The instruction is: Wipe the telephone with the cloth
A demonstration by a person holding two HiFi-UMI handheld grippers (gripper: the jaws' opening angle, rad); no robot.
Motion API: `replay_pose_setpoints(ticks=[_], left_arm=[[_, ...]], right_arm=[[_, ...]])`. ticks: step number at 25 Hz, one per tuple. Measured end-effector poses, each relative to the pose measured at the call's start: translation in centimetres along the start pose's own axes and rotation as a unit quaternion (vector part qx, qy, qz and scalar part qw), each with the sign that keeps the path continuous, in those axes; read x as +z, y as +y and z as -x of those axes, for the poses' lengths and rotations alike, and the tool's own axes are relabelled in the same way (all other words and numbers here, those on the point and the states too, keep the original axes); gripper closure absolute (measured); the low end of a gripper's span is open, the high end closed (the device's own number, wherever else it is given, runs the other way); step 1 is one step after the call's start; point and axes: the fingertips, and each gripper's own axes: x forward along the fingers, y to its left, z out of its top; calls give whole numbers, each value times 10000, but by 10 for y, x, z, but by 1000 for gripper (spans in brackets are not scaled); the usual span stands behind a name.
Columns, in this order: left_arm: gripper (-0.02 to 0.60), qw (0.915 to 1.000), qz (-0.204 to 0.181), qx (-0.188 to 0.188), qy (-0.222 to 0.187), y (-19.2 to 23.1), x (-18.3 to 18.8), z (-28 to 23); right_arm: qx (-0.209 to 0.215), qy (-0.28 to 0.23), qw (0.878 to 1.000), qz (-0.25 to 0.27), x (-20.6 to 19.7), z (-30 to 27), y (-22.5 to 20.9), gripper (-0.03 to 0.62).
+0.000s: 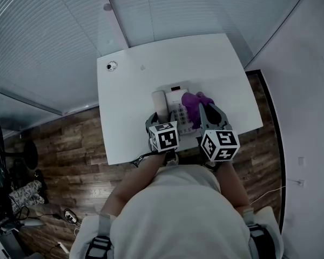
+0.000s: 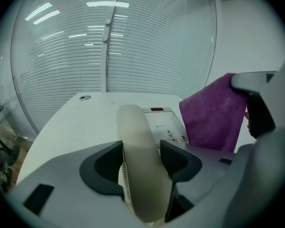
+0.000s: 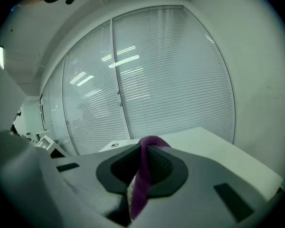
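Observation:
A white telephone (image 1: 177, 110) sits near the front edge of the white table (image 1: 135, 80), its handset (image 1: 160, 104) lying along the phone's left side. My left gripper (image 2: 141, 158) straddles the near end of the handset (image 2: 135, 146). Its pads stand close at both sides without clearly pressing, so it is open. My right gripper (image 3: 142, 167) is shut on a purple cloth (image 3: 141, 175), which hangs in a fold between the pads. In the head view the cloth (image 1: 194, 104) lies over the phone's right part, with the right gripper (image 1: 210, 113) just behind it.
A round grommet (image 1: 112, 66) is set in the table's far left corner. Window blinds (image 2: 133, 46) run behind the table. Wooden floor (image 1: 70, 144) lies to the left, with clutter (image 1: 21, 196) at its far left.

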Motion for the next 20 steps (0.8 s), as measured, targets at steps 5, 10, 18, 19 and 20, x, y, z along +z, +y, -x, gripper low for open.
replay_pose_setpoints(ticks=[5, 10, 18, 19, 20], left_arm=[[327, 9999, -53, 100, 25, 0, 0, 0], [337, 9999, 94, 35, 24, 4, 0, 0], [347, 9993, 227, -261, -117, 7, 6, 8], [347, 9990, 284, -323, -132, 8, 6, 9], [348, 9985, 356, -394, -148, 8, 6, 10]], right_arm=[[130, 105, 9999, -13, -6, -9, 0, 551], [233, 90, 9997, -9, -5, -15, 4, 551], [179, 52, 9998, -59, -5, -11, 3, 550], [163, 40, 9998, -69, -5, -10, 3, 551], [150, 30, 9999, -75, -5, -9, 3, 551]])
